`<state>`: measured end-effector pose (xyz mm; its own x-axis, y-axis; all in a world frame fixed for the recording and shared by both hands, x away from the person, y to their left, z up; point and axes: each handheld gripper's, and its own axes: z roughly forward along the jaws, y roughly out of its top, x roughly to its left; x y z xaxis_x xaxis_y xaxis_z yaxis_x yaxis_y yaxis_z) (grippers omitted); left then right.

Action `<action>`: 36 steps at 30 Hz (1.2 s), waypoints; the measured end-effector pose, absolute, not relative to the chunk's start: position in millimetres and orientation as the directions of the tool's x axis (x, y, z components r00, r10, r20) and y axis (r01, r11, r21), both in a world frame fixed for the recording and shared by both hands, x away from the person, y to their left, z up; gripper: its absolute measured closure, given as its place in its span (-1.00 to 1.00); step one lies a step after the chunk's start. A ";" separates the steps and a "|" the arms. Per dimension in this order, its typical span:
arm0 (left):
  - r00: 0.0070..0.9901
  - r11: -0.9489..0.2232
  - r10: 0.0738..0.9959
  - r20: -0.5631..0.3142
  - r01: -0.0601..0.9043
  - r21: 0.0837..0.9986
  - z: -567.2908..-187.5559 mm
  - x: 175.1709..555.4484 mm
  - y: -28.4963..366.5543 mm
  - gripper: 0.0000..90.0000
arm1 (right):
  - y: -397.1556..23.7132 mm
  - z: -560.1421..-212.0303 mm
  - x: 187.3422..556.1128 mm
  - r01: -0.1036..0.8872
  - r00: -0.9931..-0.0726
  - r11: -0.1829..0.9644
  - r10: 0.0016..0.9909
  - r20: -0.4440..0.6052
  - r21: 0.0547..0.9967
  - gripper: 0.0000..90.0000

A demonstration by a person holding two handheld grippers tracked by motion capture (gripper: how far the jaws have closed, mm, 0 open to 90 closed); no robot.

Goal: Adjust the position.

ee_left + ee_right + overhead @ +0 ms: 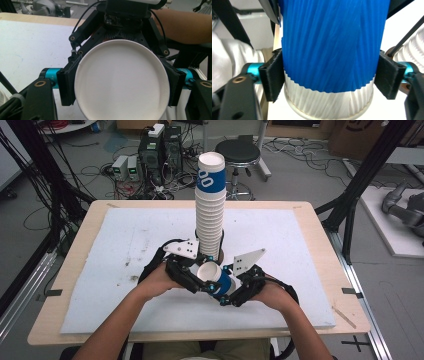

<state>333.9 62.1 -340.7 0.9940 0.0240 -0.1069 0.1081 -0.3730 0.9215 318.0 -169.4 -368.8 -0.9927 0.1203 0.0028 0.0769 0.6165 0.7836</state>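
Cup: a blue-and-white ribbed paper cup (216, 279) lies on its side, held above the near part of the white mat (125, 245), just in front of the foot of the tall cup stack (210, 210).
Long axis: roughly level, open mouth up-left toward the left gripper (192, 272), base down-right toward the right gripper (235, 287).
Left gripper: jaws at their tightest, pads (65, 87) clamped across the cup's rim (120, 80).
Right gripper: pads (272, 77) flank the cup wall (332, 50) near its base; the left one touches, the right shows a sliver of gap, so I judge the grip loosened.
Nearer hand: both meet at the cup; the left carries it.
Stack: upright, behind the grippers.
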 end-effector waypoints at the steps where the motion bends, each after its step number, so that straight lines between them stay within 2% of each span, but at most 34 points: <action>1: 0.994 -0.373 0.024 -0.107 0.108 0.922 -340.7 333.9 62.1 -0.35 | -169.9 -368.9 318.1 0.078 -0.992 0.606 0.123 0.003 0.791 -0.57; 6: 0.991 -0.308 0.046 -0.128 0.136 0.942 -341.2 337.1 71.2 -0.35 | -174.5 -367.6 318.2 0.098 -0.987 0.563 0.163 0.006 0.821 -0.62; 11: 0.985 -0.219 0.085 -0.149 0.164 0.962 -345.0 342.1 86.8 -0.35 | -187.8 -364.2 322.0 0.137 -0.977 0.466 0.210 0.041 0.874 -0.68; 18: 0.981 -0.150 0.145 -0.132 0.153 0.977 -347.9 343.6 97.1 -0.35 | -203.5 -367.6 329.1 0.178 -0.965 0.347 0.245 0.094 0.921 -0.70; 26: 0.987 -0.130 0.089 -0.131 0.142 0.981 -350.9 339.3 90.1 -0.36 | -195.0 -372.6 325.1 0.130 -0.973 0.363 0.225 0.048 0.923 -0.70; 36: 0.987 -0.086 0.054 -0.149 0.153 0.984 -350.8 337.6 83.4 -0.35 | -185.2 -377.4 322.6 0.126 -0.980 0.359 0.188 0.060 0.925 -0.69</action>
